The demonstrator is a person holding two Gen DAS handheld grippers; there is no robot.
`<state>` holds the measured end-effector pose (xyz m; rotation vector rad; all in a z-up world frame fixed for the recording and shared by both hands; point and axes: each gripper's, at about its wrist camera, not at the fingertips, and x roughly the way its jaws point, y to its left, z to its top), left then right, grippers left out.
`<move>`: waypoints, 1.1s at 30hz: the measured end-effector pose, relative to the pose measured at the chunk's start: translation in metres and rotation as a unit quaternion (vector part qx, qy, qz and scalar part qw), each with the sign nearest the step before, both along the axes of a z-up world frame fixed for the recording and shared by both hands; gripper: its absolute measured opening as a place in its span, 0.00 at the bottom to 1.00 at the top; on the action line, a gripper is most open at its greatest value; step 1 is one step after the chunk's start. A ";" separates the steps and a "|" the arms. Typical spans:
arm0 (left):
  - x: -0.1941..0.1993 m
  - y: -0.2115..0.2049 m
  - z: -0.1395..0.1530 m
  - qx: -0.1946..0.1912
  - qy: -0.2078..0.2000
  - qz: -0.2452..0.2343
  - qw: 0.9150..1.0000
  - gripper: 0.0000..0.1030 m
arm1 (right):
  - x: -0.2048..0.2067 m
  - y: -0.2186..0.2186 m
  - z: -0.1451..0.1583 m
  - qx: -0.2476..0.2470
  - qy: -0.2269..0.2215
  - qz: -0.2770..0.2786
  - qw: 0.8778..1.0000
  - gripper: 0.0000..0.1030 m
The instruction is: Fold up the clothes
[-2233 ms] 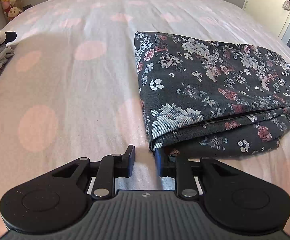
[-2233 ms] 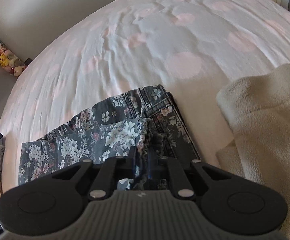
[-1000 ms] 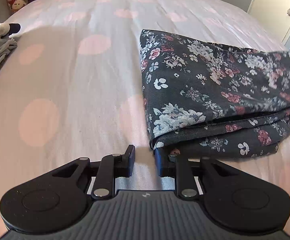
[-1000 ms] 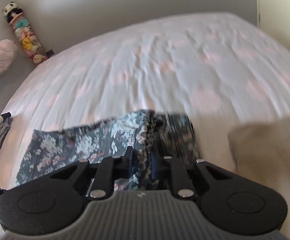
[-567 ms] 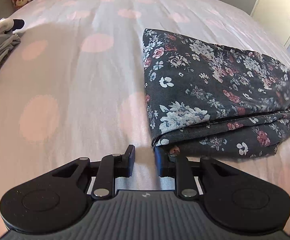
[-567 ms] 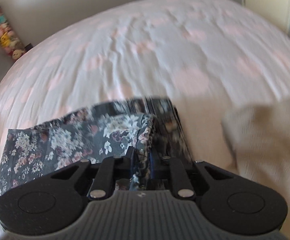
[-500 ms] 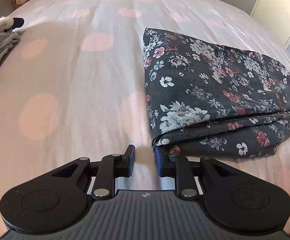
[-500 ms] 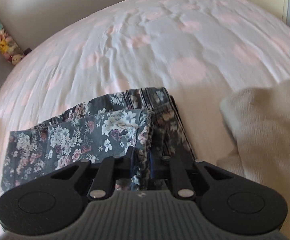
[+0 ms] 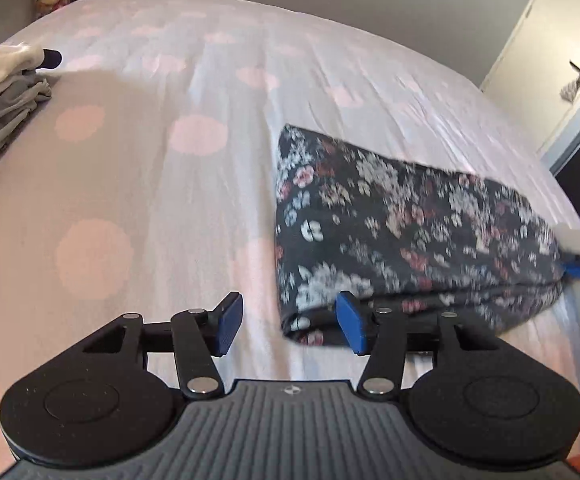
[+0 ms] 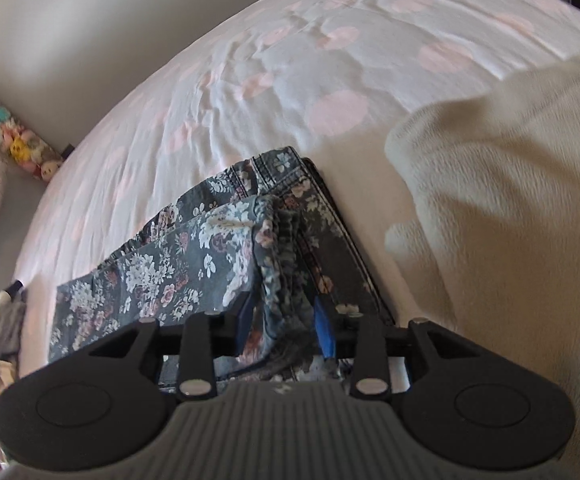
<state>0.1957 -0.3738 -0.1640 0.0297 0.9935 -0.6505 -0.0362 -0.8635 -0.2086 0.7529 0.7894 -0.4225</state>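
On the dotted bed (image 9: 137, 168) lies the folded floral jeans (image 9: 402, 220): heavy, limp denim, best taken at the thick hem or waistband seams. The left tool (image 9: 287, 322) gapes wide beside its corner; the right tool (image 10: 283, 326) stands parted around the hem.

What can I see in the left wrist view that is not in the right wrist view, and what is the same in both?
Only the left wrist view shows the open left gripper beside the folded corner, a door, and the folded grey clothes at the bed's left edge. Only the right wrist view shows the right gripper, open around the hem, and a cream fleece blanket. Both show the floral jeans on the pink dotted bedsheet and plush toys by the wall.
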 end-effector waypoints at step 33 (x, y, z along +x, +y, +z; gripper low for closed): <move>0.055 -0.036 -0.045 -0.011 0.061 0.040 0.997 0.09 | 0.001 0.016 0.040 -0.040 -0.101 0.021 0.994 0.16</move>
